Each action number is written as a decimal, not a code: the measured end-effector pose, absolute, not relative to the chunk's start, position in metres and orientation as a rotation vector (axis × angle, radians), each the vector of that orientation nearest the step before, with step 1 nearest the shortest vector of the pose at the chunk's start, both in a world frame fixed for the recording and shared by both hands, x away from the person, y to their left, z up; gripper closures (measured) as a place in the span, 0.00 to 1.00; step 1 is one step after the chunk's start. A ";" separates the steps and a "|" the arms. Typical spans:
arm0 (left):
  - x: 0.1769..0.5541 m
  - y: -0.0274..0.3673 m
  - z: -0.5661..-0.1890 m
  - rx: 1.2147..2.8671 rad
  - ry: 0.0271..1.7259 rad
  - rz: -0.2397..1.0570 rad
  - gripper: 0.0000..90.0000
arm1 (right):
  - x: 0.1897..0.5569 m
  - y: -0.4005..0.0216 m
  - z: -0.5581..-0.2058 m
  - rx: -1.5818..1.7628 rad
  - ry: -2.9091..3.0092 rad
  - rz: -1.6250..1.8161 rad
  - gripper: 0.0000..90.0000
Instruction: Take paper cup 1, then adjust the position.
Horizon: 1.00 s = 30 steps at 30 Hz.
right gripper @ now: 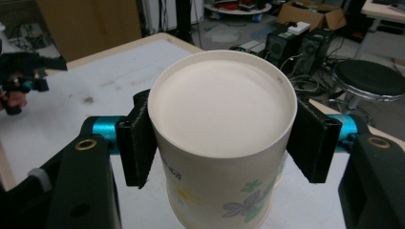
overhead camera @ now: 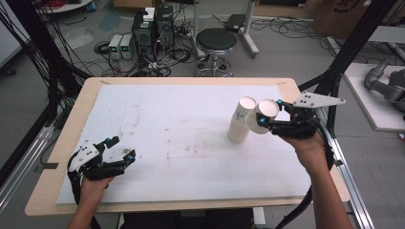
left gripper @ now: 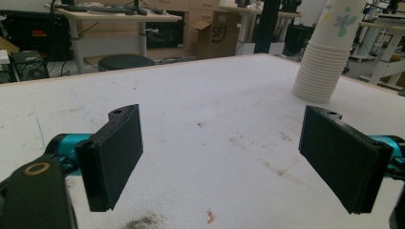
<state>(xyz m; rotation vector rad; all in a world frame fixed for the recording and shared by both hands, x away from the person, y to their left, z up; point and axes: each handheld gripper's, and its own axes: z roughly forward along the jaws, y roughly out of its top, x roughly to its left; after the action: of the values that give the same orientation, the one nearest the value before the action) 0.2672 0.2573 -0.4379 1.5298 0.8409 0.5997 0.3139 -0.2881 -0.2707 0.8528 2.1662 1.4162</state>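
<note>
A single paper cup (right gripper: 222,105) with a flower print sits between my right gripper's (right gripper: 222,143) black pads, its flat base towards the camera. The pads press on its sides. In the high view this cup (overhead camera: 268,111) hangs tilted above the table's right part, right beside the top of a stack of paper cups (overhead camera: 240,122) that stands upside down on the white mat. My right gripper (overhead camera: 265,117) reaches it from the right. My left gripper (overhead camera: 121,147) rests open at the near left, nothing between its pads (left gripper: 117,155). The stack (left gripper: 325,57) rises far ahead of it.
A white mat (overhead camera: 181,138) covers most of the wooden table (overhead camera: 76,114). Behind the table stand a black stool (overhead camera: 216,40) and computer cases (overhead camera: 153,28) among cables. Black frame posts (overhead camera: 351,45) rise at the right edge.
</note>
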 end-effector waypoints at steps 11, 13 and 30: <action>0.264 0.252 -0.434 1.526 0.802 0.586 0.17 | 0.312 -0.279 -0.303 0.817 2.252 1.449 0.38; 0.264 0.250 -0.434 1.525 0.793 0.575 0.17 | 0.311 -0.277 -0.308 0.803 2.259 1.466 0.38; 0.261 0.228 -0.426 1.568 0.686 0.464 0.17 | 0.302 -0.245 -0.330 0.673 2.349 1.521 0.38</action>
<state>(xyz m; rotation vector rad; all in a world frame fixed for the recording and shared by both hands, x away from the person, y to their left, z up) 0.2612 0.2280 -0.4257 1.5678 0.6862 0.4635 0.3022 -0.2450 -0.3300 0.6726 2.3492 1.5207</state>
